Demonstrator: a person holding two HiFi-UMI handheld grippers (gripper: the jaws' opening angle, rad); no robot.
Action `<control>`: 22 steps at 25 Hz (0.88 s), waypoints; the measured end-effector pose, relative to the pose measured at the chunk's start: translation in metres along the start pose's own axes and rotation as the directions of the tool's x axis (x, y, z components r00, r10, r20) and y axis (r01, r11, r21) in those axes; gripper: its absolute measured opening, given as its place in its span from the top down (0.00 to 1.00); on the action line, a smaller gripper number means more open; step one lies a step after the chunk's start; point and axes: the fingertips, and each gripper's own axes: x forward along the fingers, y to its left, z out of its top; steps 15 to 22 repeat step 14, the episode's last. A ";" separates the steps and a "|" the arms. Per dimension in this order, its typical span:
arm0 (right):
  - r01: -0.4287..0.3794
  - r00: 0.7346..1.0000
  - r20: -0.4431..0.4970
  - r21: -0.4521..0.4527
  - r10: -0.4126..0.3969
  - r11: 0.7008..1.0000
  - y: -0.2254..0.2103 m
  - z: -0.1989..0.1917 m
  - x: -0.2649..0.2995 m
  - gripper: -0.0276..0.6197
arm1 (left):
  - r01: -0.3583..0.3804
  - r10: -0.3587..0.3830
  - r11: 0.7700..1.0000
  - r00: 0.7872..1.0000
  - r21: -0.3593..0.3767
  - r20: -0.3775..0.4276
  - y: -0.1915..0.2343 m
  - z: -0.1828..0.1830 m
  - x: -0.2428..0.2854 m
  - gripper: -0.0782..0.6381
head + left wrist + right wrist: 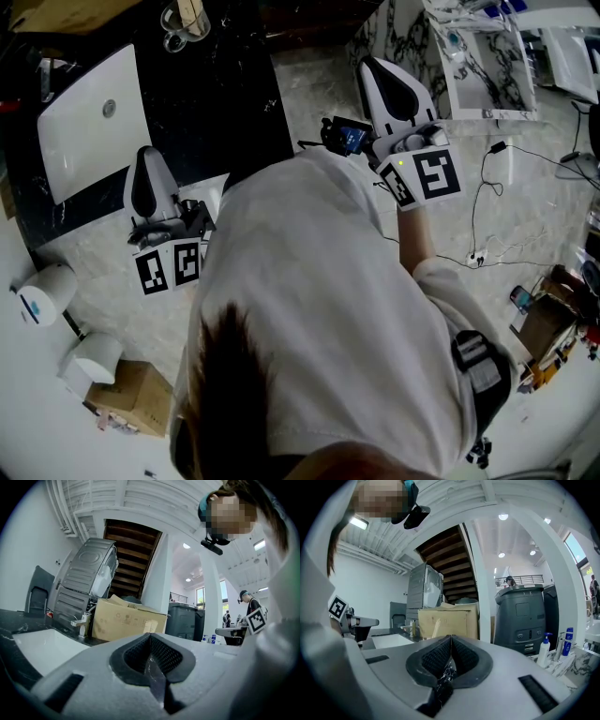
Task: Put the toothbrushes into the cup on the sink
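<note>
Toothbrushes not identifiable; mid-view blocked by person's back point(319, 309). Cup point(183, 21), cut off at top edge, on dark tabletop point(234, 84) beyond white sink point(89, 122); contents unclear. Left tool point(150, 651) and right tool point(451, 653): jaws closed, empty. 2 paper rolls point(47, 292) at lower left.

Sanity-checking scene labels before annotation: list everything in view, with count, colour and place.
sink basin: one, white, set in the black countertop, upper left of the head view
cup: one, clear, on the countertop beyond the basin; contents unclear
faucet: one, metallic, at the basin's far edge
cardboard box: one, brown, behind the faucet
bin: one, dark grey, right of the cardboard box
pump bottle: one, white, on the marbled surface at far right
paper rolls: two, white, lower left of the head view
small box: one, brown, beside the paper rolls
left hand-held gripper: one, grey, jaws together, empty
right hand-held gripper: one, grey, jaws together, empty
</note>
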 end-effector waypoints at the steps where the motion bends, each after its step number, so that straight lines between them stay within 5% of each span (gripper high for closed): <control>1: 0.000 1.000 0.000 0.000 0.000 1.000 0.000 0.000 0.000 0.93 | 0.001 -0.001 1.000 1.000 0.000 0.001 0.000 0.000 0.000 0.87; 22: 0.005 1.000 -0.001 -0.002 -0.005 1.000 -0.001 0.001 -0.001 0.93 | 0.006 -0.006 1.000 1.000 -0.001 0.003 -0.002 0.002 0.000 0.87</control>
